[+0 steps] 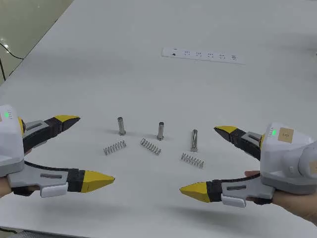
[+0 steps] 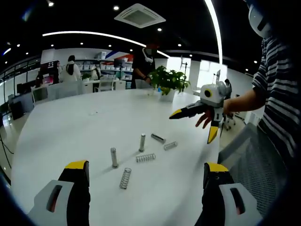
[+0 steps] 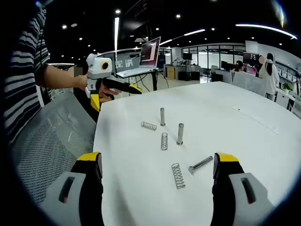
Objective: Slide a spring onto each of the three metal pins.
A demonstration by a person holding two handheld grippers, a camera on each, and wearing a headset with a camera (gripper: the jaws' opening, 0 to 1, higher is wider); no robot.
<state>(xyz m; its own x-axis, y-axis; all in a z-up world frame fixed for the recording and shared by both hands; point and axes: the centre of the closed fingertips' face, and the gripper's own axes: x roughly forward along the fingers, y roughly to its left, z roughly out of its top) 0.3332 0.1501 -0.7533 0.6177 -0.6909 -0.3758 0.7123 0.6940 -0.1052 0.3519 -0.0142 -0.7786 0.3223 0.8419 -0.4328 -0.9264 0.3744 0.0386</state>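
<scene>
Left hand-held gripper (image 1: 93, 148) and right hand-held gripper (image 1: 199, 158), yellow-tipped, are held wide open and empty near the front edge of the white worktop (image 1: 148, 79). Between them, three short steel pins (image 1: 160, 131) are shown, each with a loose coiled wire spring (image 1: 150, 146) lying beside it.
</scene>
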